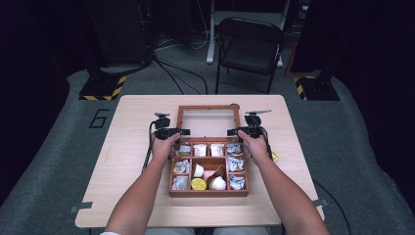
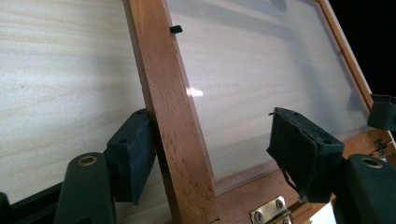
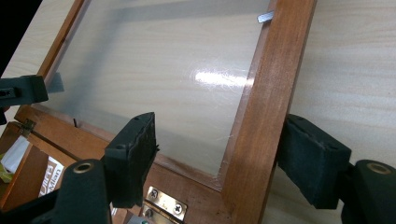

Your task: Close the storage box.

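Note:
A wooden compartment box (image 1: 208,193) sits mid-table, and its glass-paned lid (image 1: 208,106) is swung open behind it. My left gripper (image 1: 179,131) straddles the lid's left rail (image 2: 173,121). Its outer pad (image 2: 136,156) lies against the wood and the inner pad (image 2: 303,154) hangs apart over the pane, so my left gripper (image 2: 215,140) is open. My right gripper (image 1: 234,131) straddles the right rail (image 3: 261,107). One pad (image 3: 313,161) is next to the rail's outer face and the other pad (image 3: 133,156) stands off over the glass, so my right gripper (image 3: 224,140) is open too.
Several wrapped sachets and small cups (image 1: 198,184) fill the box's compartments. Brass hinges (image 2: 268,215) (image 3: 166,203) join lid and box. A small yellow item (image 1: 275,155) lies on the table (image 1: 127,152) right of the box. A folding chair (image 1: 249,46) stands beyond the far edge.

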A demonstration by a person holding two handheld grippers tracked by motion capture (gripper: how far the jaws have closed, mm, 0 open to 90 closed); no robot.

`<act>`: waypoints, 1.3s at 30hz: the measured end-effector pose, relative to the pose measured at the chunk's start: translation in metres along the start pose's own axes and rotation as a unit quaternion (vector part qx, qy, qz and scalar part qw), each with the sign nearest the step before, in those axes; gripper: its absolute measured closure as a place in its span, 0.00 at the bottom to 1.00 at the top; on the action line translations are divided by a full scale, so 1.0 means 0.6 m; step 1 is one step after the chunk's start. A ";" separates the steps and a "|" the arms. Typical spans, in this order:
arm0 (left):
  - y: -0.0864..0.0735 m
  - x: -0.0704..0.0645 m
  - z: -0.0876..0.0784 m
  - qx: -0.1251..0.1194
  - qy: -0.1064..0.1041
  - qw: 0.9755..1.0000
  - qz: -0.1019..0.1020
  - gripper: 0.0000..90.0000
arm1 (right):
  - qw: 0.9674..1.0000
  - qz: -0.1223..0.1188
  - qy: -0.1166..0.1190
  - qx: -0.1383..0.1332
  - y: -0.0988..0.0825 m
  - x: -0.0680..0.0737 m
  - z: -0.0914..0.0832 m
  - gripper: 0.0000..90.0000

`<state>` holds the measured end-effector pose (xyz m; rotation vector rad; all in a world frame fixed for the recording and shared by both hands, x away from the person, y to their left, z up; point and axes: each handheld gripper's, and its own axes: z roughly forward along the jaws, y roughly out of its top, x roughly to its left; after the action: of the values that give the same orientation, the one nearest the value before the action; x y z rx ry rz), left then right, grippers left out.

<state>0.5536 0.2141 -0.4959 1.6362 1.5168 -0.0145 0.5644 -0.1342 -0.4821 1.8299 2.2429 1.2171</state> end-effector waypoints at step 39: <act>0.012 -0.020 -0.046 -0.031 -0.023 0.997 0.060 0.40 | 0.997 -0.066 0.008 -0.038 0.003 0.023 -0.050 0.37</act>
<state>0.5415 0.2214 -0.4683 1.6651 1.3694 0.0599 0.5480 -0.1391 -0.4538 1.6229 2.2504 1.2784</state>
